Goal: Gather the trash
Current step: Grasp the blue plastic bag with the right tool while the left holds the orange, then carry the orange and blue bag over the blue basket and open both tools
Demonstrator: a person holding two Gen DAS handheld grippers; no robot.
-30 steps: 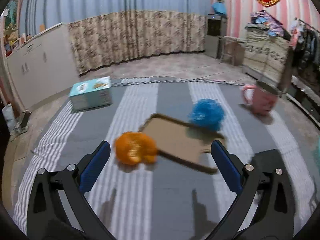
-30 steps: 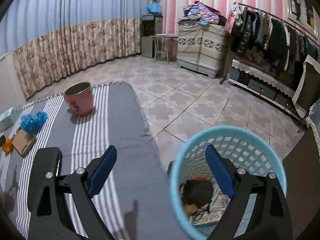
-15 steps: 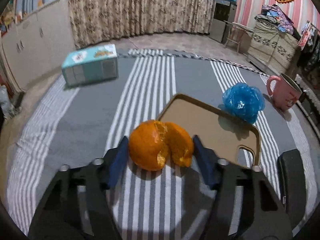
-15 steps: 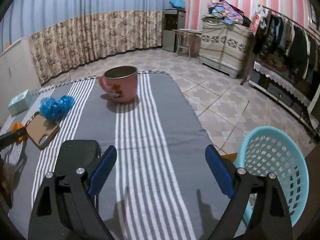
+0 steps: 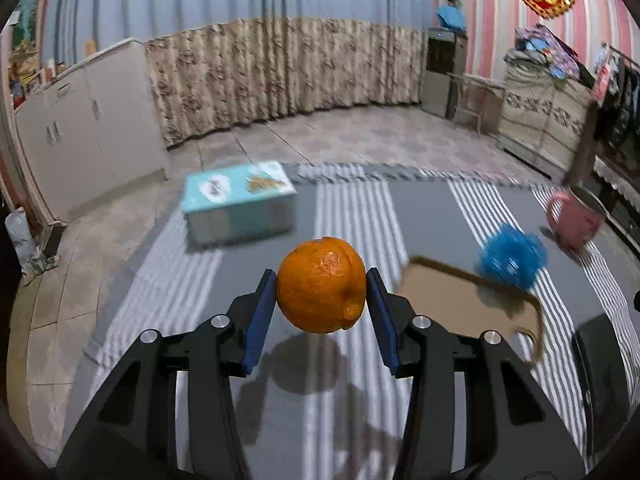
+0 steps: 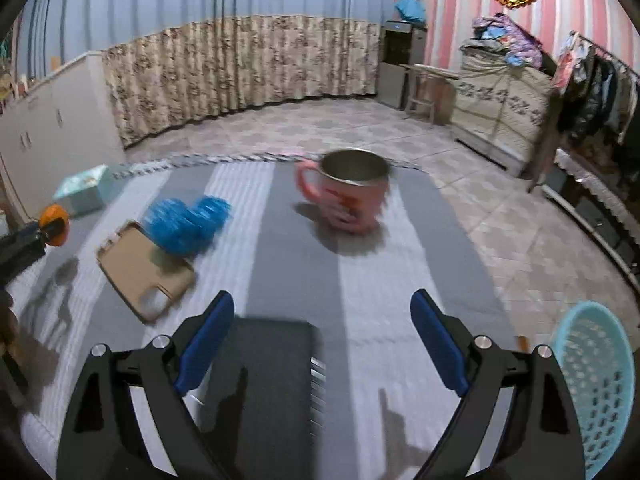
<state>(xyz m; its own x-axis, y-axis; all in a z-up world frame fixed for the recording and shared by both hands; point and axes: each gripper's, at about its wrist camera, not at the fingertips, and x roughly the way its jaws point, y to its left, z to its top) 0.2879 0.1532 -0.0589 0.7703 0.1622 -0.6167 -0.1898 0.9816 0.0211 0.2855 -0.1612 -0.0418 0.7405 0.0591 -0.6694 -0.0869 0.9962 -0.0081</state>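
We have the orange peel (image 5: pixel 321 285) pinched in our left gripper (image 5: pixel 321 294) above the table (image 6: pixel 292 276), our right gripper (image 6: pixel 322 332) gaping empty; binning it in the basket (image 6: pixel 596 384) off the right edge remains.

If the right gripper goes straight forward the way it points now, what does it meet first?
Probably the pink mug: it stands on the striped cloth ahead of the open right gripper, slightly right of centre. Depth is uncertain.

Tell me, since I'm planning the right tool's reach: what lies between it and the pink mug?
In the right wrist view, a black flat object lies just ahead of the right tool; beyond it, only bare striped cloth up to the pink mug.
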